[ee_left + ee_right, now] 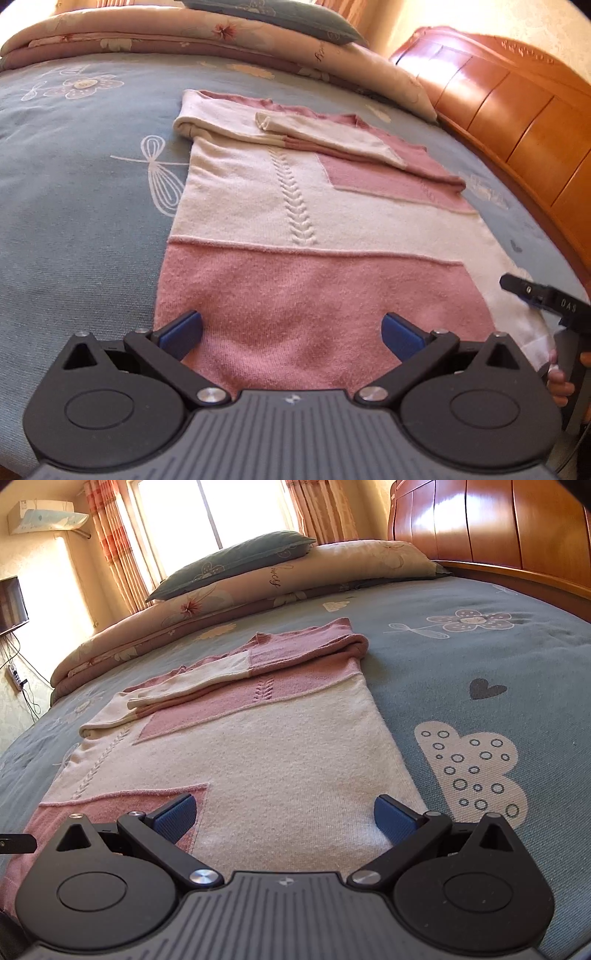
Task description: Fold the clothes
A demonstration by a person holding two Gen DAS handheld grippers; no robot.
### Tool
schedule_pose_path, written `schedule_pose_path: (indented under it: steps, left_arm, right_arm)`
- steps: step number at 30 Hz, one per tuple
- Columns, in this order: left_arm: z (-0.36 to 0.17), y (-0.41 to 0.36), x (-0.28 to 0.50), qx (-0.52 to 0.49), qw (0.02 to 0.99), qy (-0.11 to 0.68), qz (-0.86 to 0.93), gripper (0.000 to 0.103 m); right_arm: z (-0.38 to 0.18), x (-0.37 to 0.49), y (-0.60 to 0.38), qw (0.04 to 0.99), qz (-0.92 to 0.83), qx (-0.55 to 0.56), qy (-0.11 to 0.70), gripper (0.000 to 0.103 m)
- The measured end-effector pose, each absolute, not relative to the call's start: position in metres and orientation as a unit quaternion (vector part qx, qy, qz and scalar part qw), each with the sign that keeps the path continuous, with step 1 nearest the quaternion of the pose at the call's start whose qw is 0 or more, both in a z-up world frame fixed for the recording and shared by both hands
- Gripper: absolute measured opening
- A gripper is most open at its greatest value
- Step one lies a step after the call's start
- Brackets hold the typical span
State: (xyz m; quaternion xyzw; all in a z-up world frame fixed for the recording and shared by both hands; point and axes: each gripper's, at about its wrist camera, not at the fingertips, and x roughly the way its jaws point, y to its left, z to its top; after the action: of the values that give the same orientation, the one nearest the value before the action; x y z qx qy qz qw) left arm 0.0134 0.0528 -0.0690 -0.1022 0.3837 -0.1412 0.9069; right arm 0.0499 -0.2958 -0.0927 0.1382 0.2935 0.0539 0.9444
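The sweater point(295, 229) lies flat on the bed point(74, 206), sleeves tucked across the top. My left gripper point(291, 332) and right gripper point(284, 814) are both wide open at the bottom hem, holding nothing. I think each should pinch one corner evenly, then lift together.

Sweater point(295, 206) hem behind gripper body

Pink-and-cream colour-blocked sweater point(295, 221) with a cable-knit stripe — on a grey-blue bedspread point(461, 657) printed with flowers and hearts.
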Motion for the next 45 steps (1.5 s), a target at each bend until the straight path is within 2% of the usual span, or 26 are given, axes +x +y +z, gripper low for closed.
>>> schedule_pose_path:
  steps: [6, 9, 24, 33, 36, 39, 45]
  left_arm:
    - [-0.063, 0.043, 0.015, -0.074, 0.904, 0.401, -0.131, 0.102]
    - [-0.055, 0.031, 0.0, -0.065, 0.907, 0.386, -0.158, 0.102]
    - [-0.072, 0.015, -0.014, -0.069, 0.906, 0.381, -0.172, 0.102]
    - [-0.073, -0.005, -0.018, 0.011, 0.91, 0.383, -0.157, 0.102]
    - [-0.072, -0.013, -0.022, 0.036, 0.911, 0.38, -0.156, 0.102]
    - [-0.069, -0.013, -0.022, 0.019, 0.913, 0.373, -0.164, 0.102]
    - [-0.069, -0.013, -0.015, -0.01, 0.913, 0.372, -0.167, 0.102]
  right_arm:
    - [-0.092, 0.05, -0.297, 0.944, 0.055, 0.141, 0.294, 0.103]
    - [-0.092, 0.049, -0.299, 0.943, 0.057, 0.148, 0.293, 0.103]
    - [-0.093, 0.049, -0.296, 0.944, 0.057, 0.137, 0.294, 0.103]
    - [-0.092, 0.047, -0.292, 0.946, 0.057, 0.122, 0.294, 0.103]
    - [-0.087, 0.041, -0.291, 0.943, 0.105, 0.143, 0.281, 0.103]
    - [-0.089, 0.039, -0.285, 0.932, 0.158, 0.15, 0.29, 0.103]
    - [-0.092, 0.035, -0.289, 0.934, 0.159, 0.14, 0.289, 0.103]
